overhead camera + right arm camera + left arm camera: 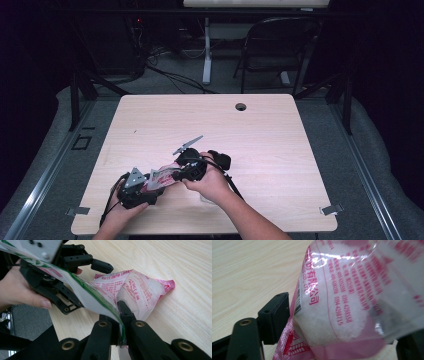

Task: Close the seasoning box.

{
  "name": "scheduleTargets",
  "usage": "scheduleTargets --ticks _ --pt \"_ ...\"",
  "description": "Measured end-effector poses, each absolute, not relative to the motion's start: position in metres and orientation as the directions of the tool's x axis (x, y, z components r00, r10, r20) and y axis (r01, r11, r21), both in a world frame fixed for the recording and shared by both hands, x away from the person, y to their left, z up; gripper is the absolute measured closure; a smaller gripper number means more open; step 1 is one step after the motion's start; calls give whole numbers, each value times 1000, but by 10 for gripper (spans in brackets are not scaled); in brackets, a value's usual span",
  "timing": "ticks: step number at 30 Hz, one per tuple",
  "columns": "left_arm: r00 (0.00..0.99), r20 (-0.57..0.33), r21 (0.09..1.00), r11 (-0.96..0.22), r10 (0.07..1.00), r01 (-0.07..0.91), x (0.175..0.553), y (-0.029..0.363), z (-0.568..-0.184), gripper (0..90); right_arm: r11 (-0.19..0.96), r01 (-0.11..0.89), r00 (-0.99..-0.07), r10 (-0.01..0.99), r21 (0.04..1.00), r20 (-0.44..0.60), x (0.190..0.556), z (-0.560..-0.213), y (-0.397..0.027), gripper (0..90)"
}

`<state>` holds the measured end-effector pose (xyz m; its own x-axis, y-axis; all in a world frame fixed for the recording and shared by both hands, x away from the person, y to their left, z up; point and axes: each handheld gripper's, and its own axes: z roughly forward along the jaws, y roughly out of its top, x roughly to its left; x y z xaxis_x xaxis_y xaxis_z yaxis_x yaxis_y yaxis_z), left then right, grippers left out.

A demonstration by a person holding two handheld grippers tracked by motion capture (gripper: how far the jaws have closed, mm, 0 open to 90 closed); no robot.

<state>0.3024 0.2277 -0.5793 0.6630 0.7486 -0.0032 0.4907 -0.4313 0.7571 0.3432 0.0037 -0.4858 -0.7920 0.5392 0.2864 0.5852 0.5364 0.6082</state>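
Note:
A clear plastic bag [161,178] with red print and white granules inside lies on the wooden table [210,125] near its front left. My left gripper [151,186] is at the bag's left end. In the left gripper view its jaws stand wide apart with the bag [342,297] between them, and the left pad [277,315] is just beside the film. My right gripper [175,174] comes in from the right. In the right gripper view it [119,316] is shut on a green-edged flap of the bag [140,290], pulling the flap up.
The table has a round cable hole [241,106] at the back. A dark folding chair [280,45] and a white desk leg [206,55] stand beyond it. Metal clips [331,210] sit at the front corners. Both hands work close to the front edge.

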Motion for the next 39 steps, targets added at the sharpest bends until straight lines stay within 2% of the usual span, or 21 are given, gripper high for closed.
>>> scheduleTargets --ticks 16,39 --pt "671 -28 745 -432 741 508 312 223 -588 293 543 582 -795 536 605 283 344 -486 3 899" --pt "651 -10 730 -439 759 523 313 218 -589 351 523 593 -785 543 613 297 343 -486 4 899"
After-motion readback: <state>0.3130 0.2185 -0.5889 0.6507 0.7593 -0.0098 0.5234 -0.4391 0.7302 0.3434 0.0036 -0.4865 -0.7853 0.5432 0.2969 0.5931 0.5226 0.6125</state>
